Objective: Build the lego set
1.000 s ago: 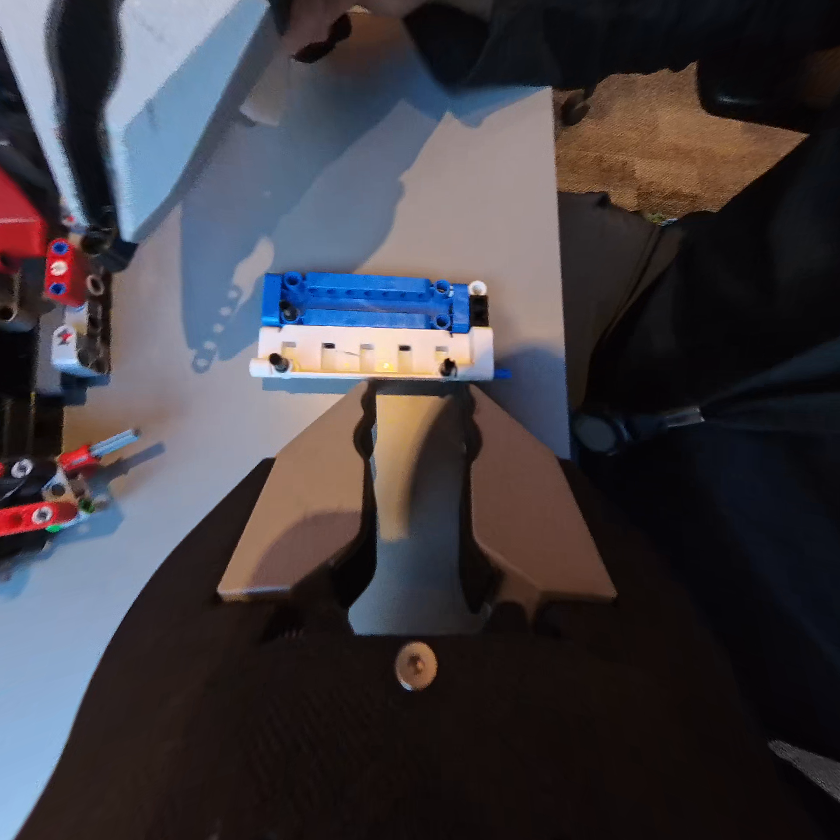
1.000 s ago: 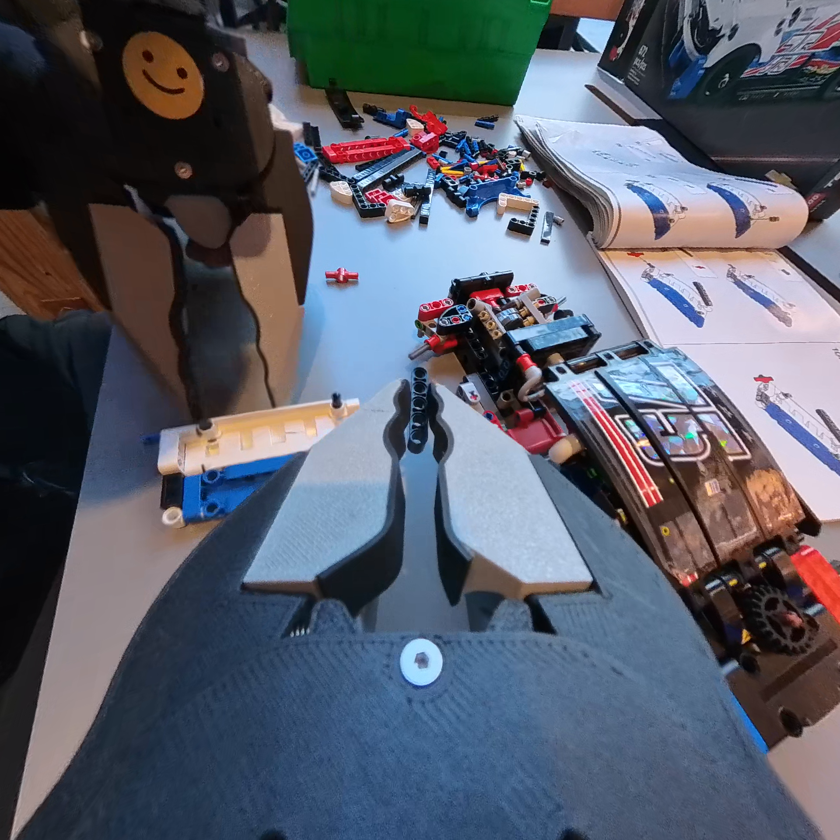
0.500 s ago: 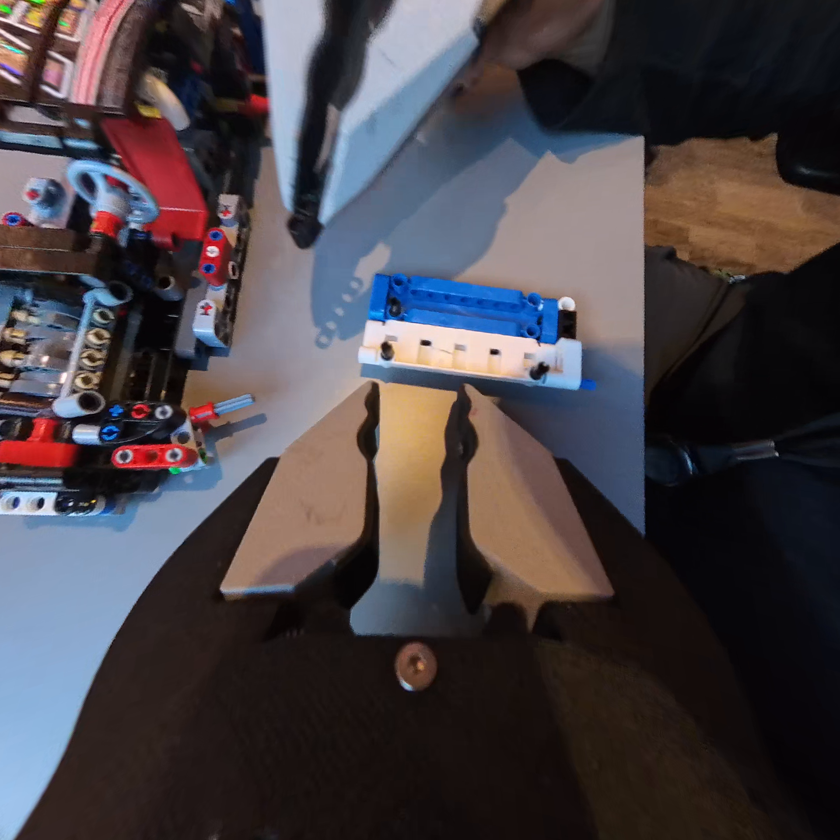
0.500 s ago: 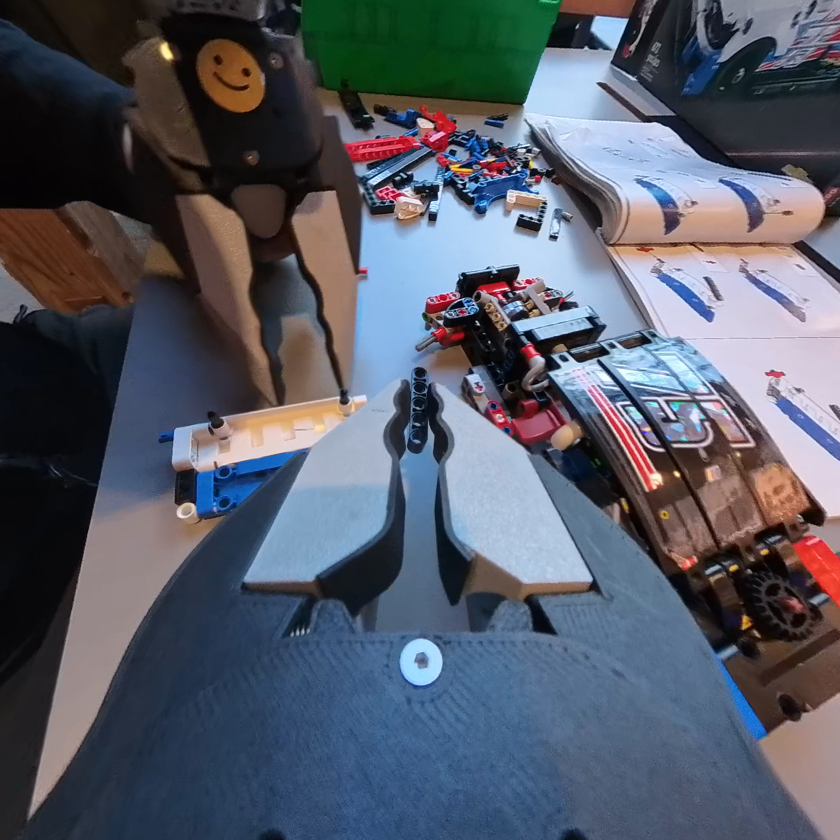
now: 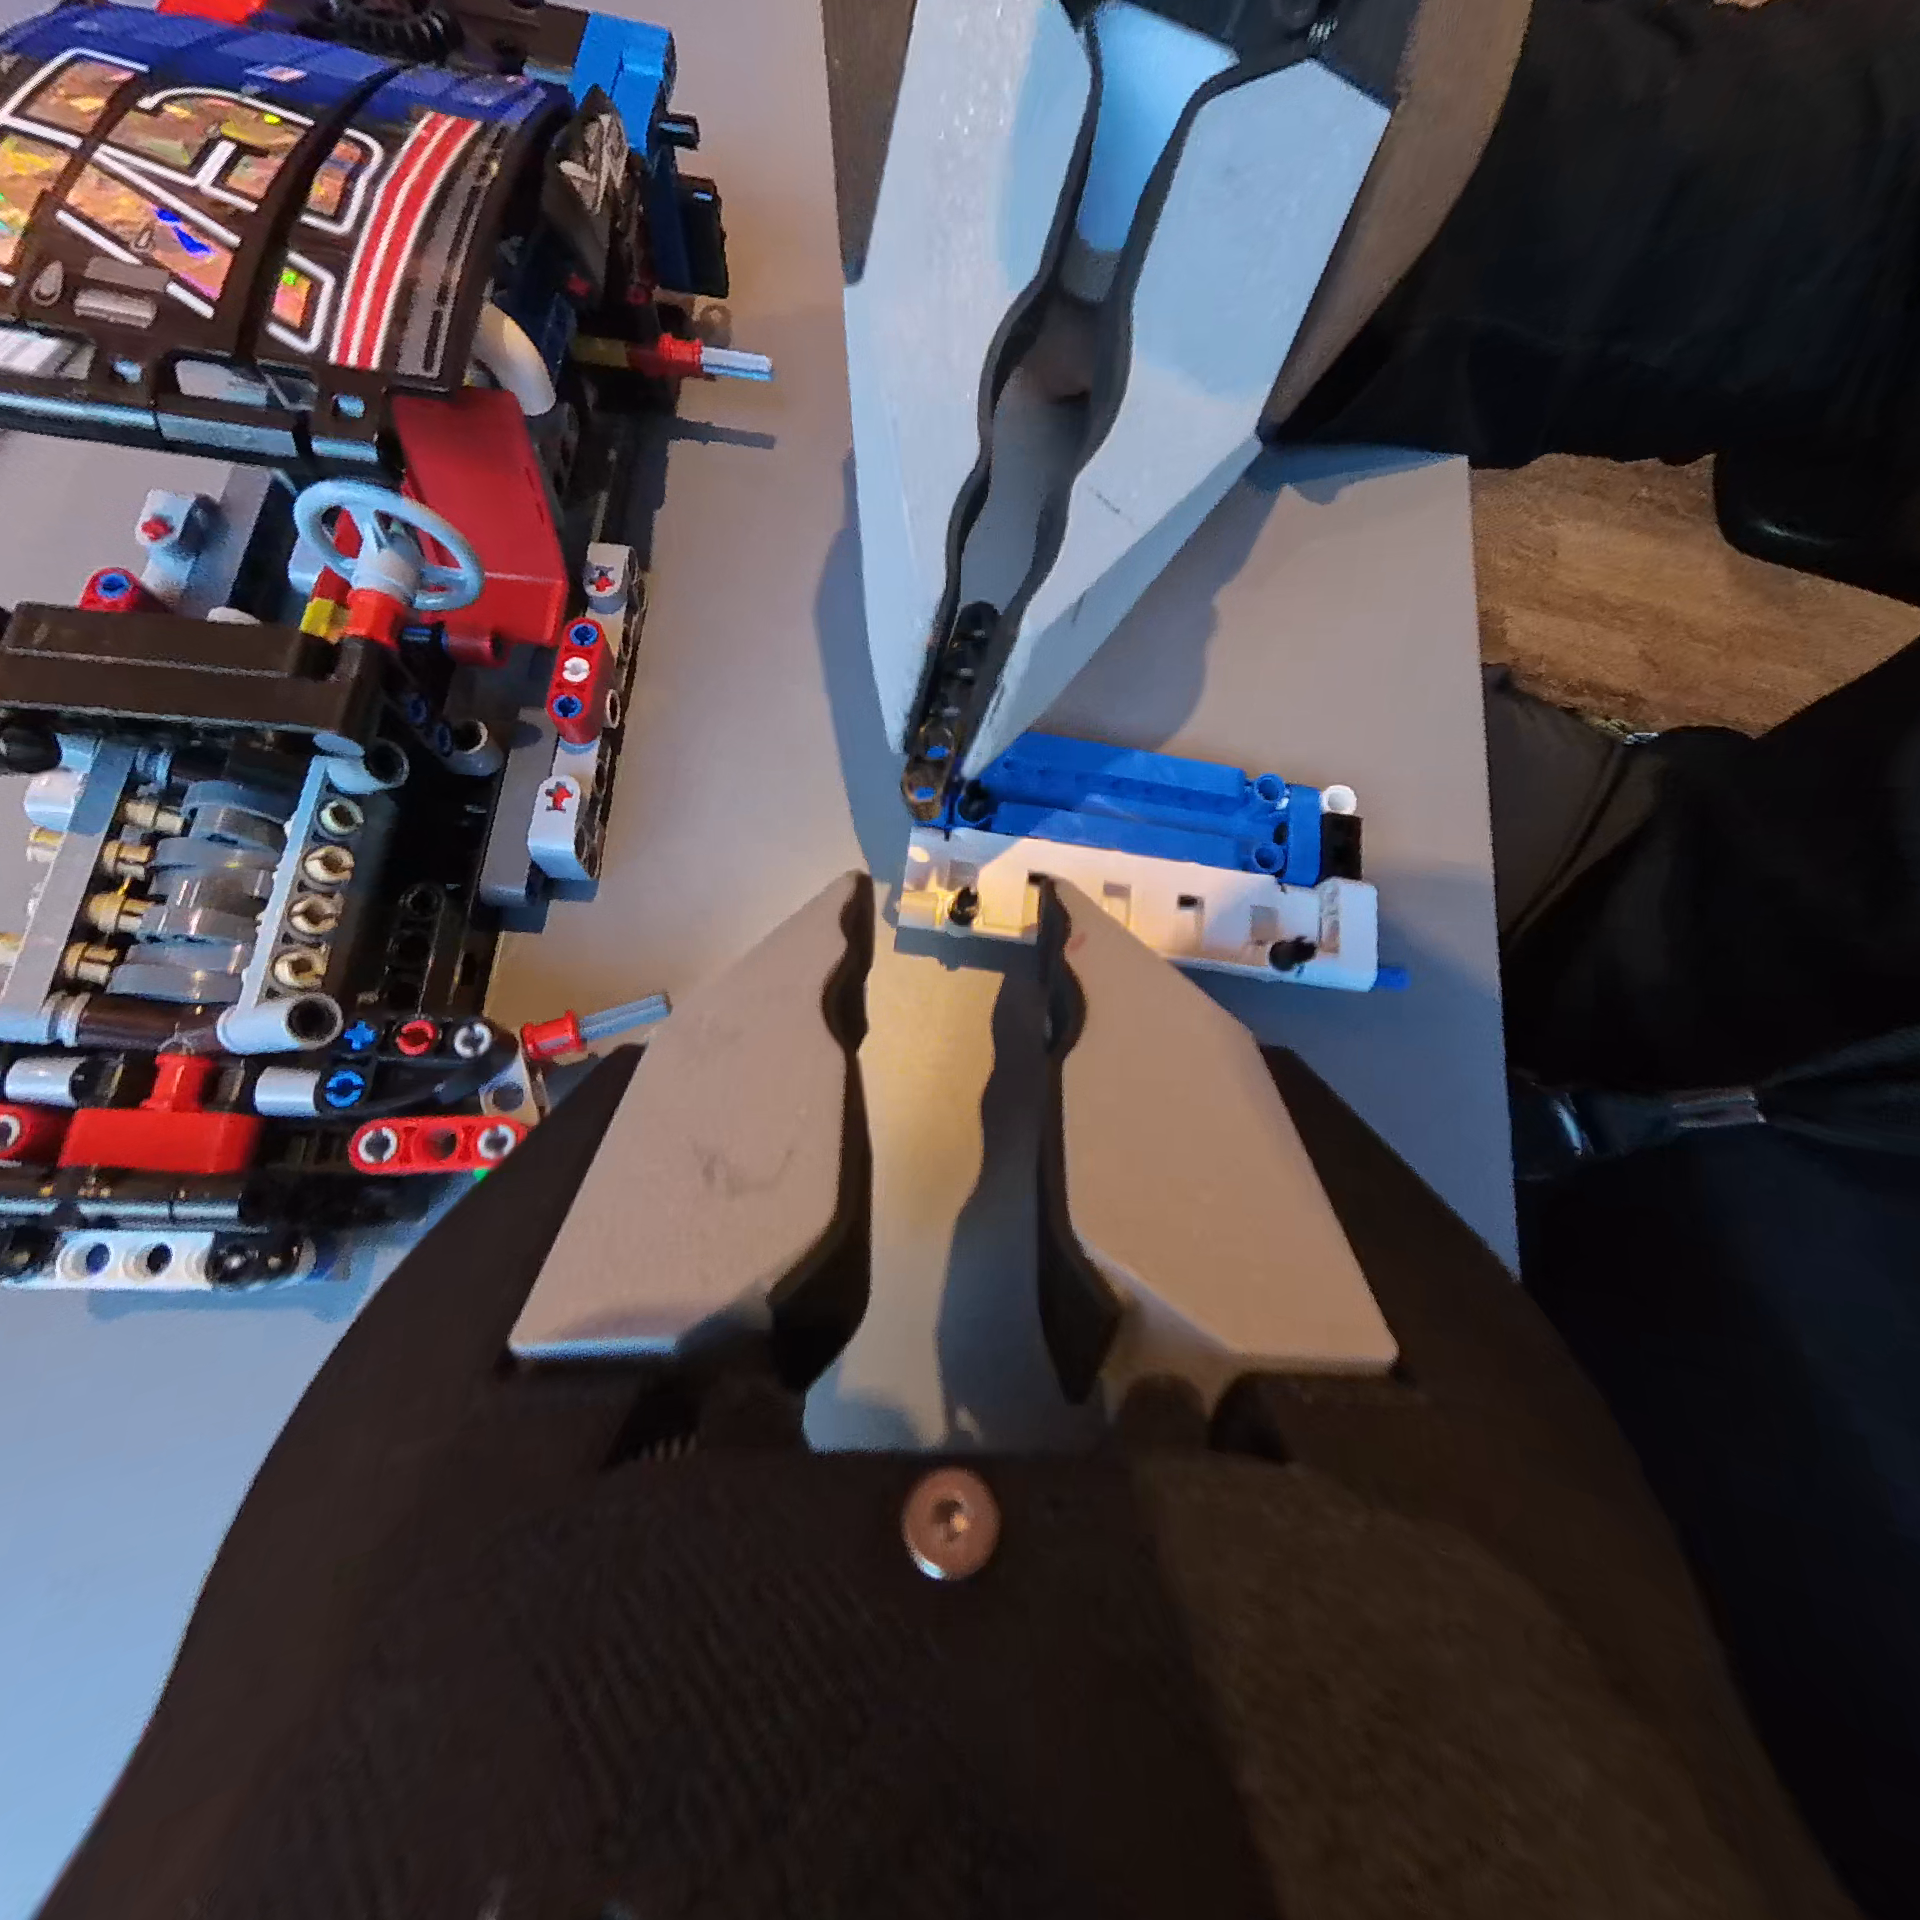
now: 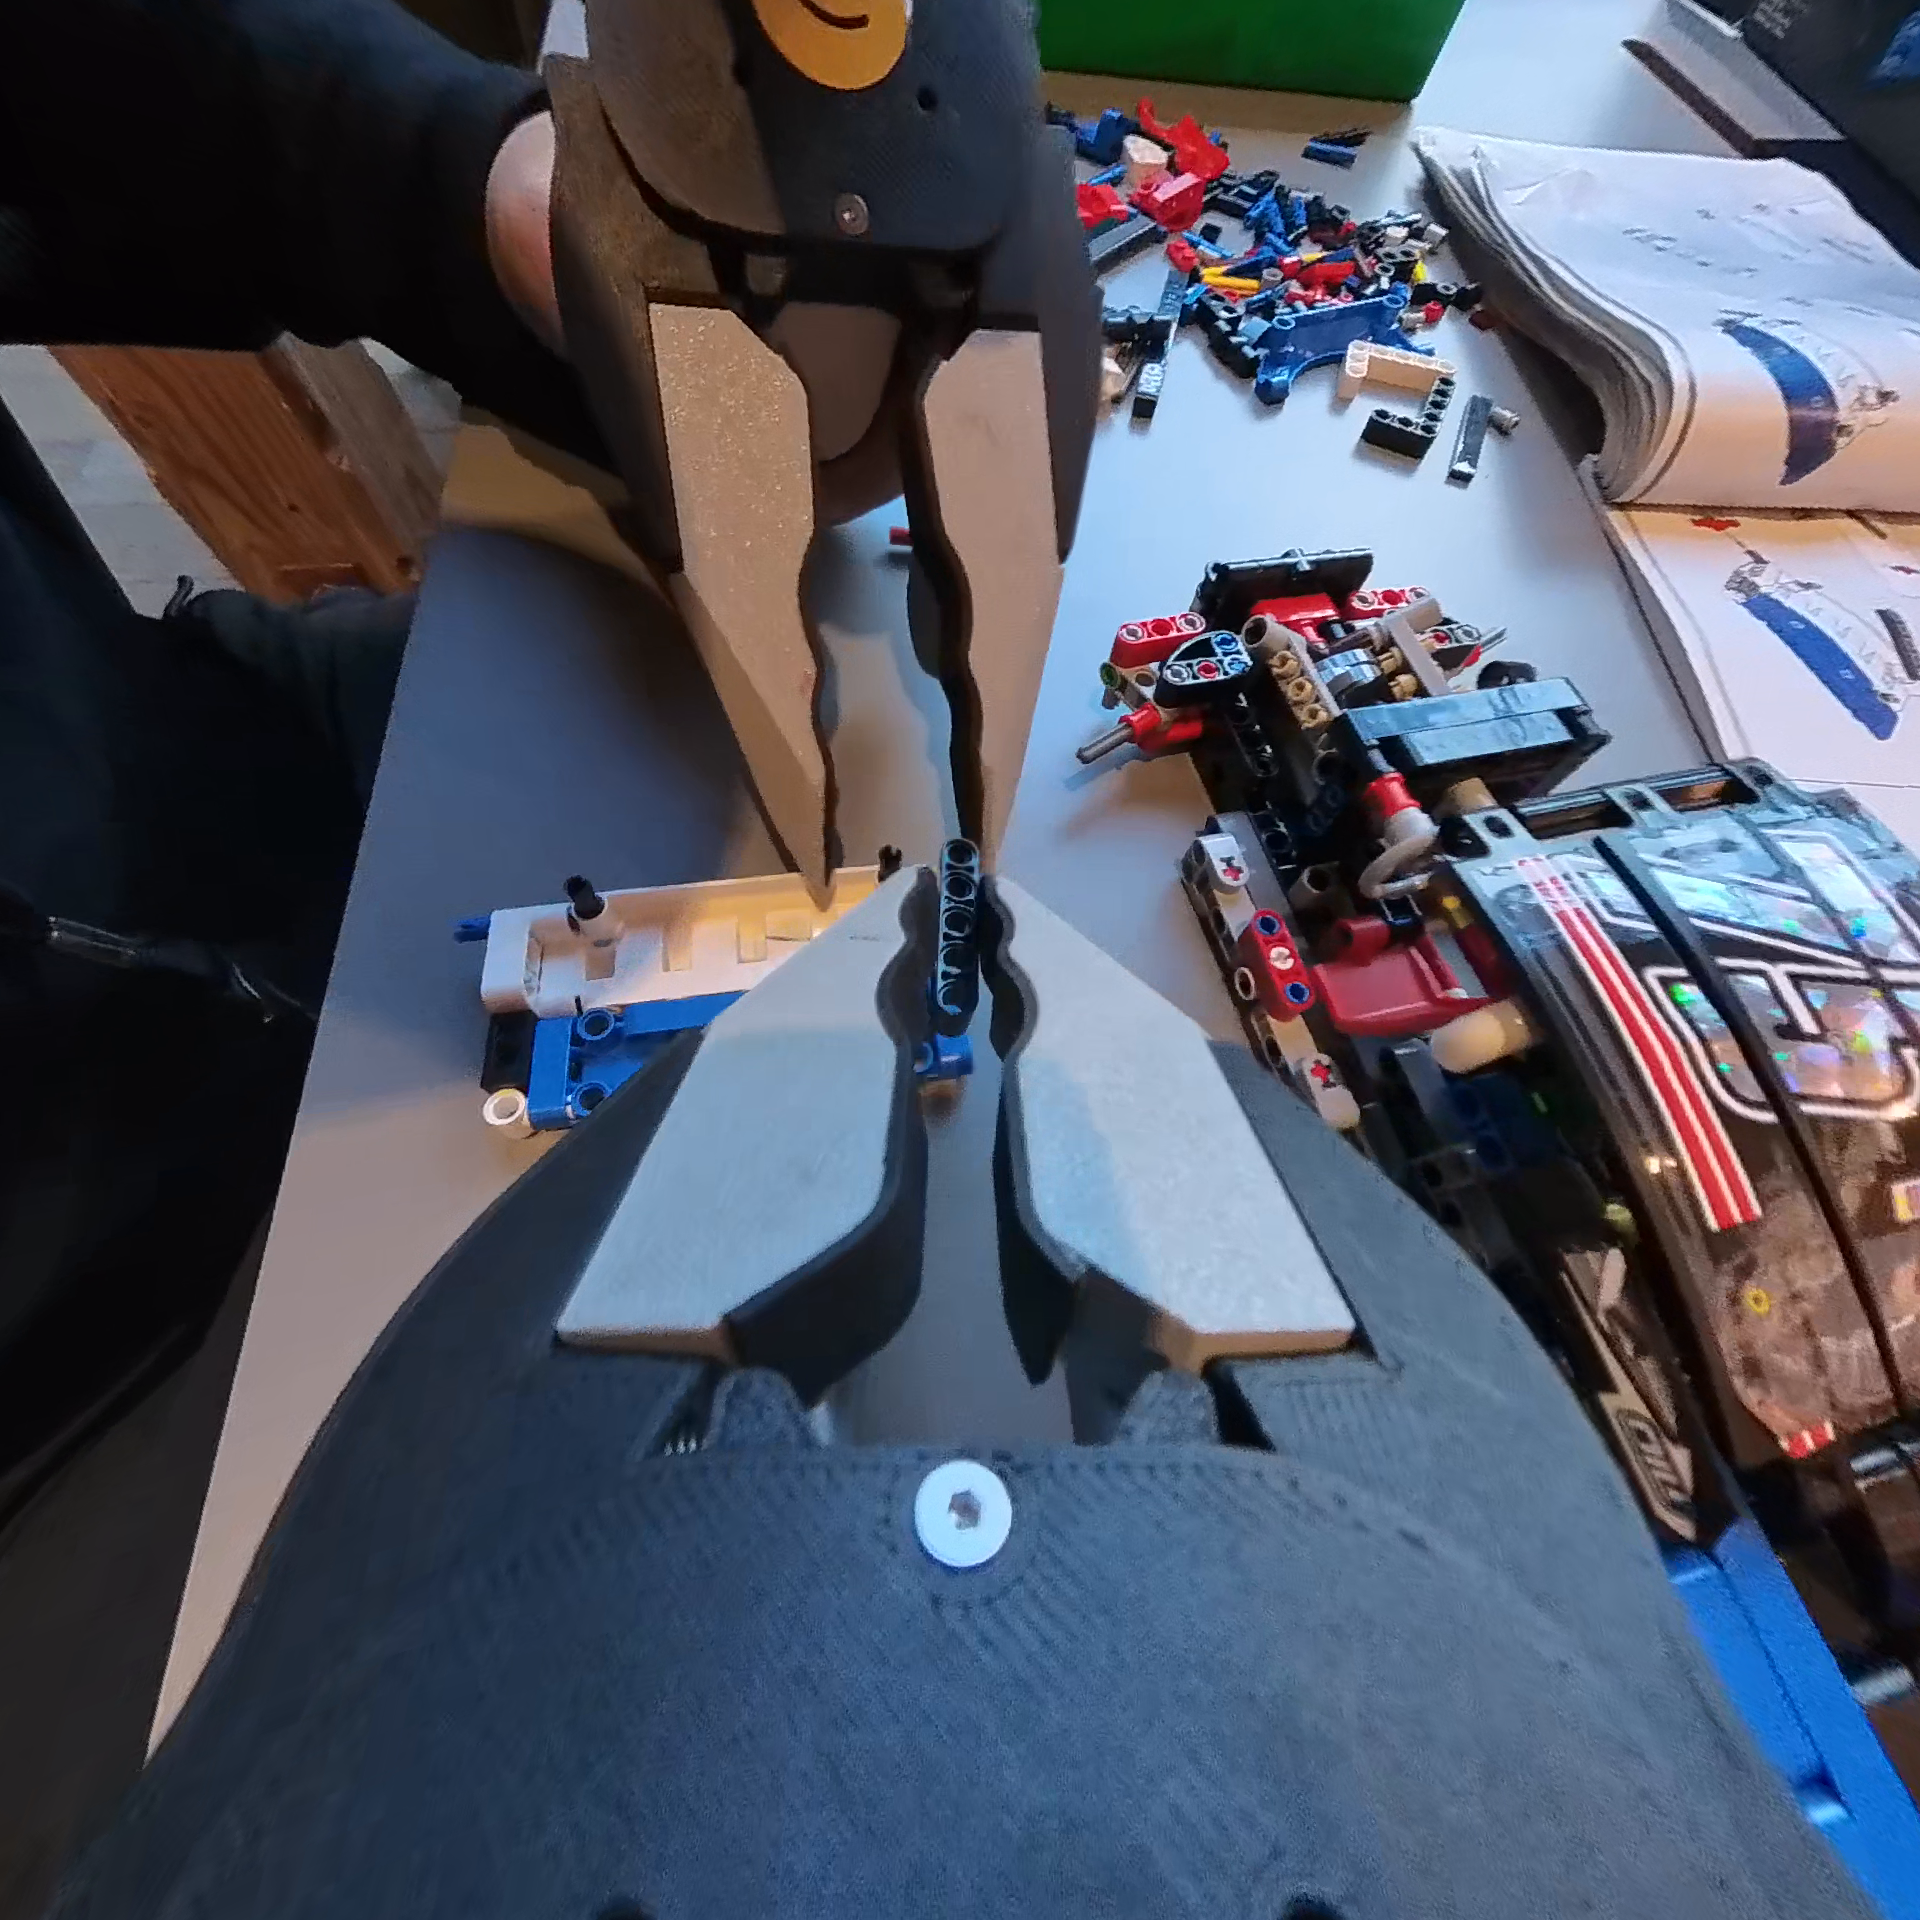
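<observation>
A largely built black plastic race car with red stripes (image 5: 260, 239) sits on the grey desk (image 5: 727, 748), engine exposed. The right gripper (image 6: 961, 935) pinches a short black holed beam (image 6: 958, 940) at one end of a blue-and-white brick sub-assembly (image 5: 1143, 873); the left gripper (image 5: 951, 914), spread, straddles its white edge. Loose bricks (image 6: 1278, 239) and an open instruction booklet (image 6: 1714, 312) suggest much assembly remains.

A grey table (image 5: 1351, 582) stands over brown carpet (image 5: 1662, 582), beside wooden furniture (image 6: 260, 457).
</observation>
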`<move>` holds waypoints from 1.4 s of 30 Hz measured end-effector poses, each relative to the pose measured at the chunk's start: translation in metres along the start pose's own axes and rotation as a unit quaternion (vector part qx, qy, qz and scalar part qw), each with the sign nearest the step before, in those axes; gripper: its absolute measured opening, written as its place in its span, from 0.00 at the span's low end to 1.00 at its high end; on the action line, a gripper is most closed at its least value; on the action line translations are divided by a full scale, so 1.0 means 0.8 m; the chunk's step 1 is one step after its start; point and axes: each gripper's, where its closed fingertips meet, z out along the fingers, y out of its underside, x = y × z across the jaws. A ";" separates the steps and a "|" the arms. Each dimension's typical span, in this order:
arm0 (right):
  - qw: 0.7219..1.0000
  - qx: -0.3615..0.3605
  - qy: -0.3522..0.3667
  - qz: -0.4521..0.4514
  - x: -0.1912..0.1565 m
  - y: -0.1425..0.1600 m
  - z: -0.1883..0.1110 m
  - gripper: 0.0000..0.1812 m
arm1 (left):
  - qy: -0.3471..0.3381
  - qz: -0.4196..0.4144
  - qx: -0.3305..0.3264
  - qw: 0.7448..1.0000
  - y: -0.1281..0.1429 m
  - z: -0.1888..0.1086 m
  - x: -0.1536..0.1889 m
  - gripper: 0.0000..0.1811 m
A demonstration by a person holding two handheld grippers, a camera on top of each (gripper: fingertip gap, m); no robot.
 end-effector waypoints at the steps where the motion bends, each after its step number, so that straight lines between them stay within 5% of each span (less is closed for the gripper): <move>1: 1.000 -0.004 -0.002 -0.001 -0.001 0.002 0.001 0.02 | 0.001 0.004 -0.002 1.000 -0.001 0.001 0.000 0.15; 5: 1.000 -0.010 -0.005 0.003 -0.001 0.006 0.003 0.03 | -0.003 0.024 -0.009 1.000 -0.001 0.003 0.000 0.07; 14: 1.000 -0.006 -0.013 0.005 -0.003 0.005 0.003 0.03 | -0.002 0.030 -0.008 1.000 -0.003 0.006 0.003 0.07; 28: 0.999 0.000 -0.033 0.004 -0.011 0.004 0.000 0.03 | 0.024 0.052 -0.018 0.998 0.009 0.007 0.008 0.21; 42: 0.999 -0.019 -0.047 0.005 -0.016 0.011 0.005 0.03 | 0.098 0.059 -0.034 0.993 0.020 -0.002 0.018 0.23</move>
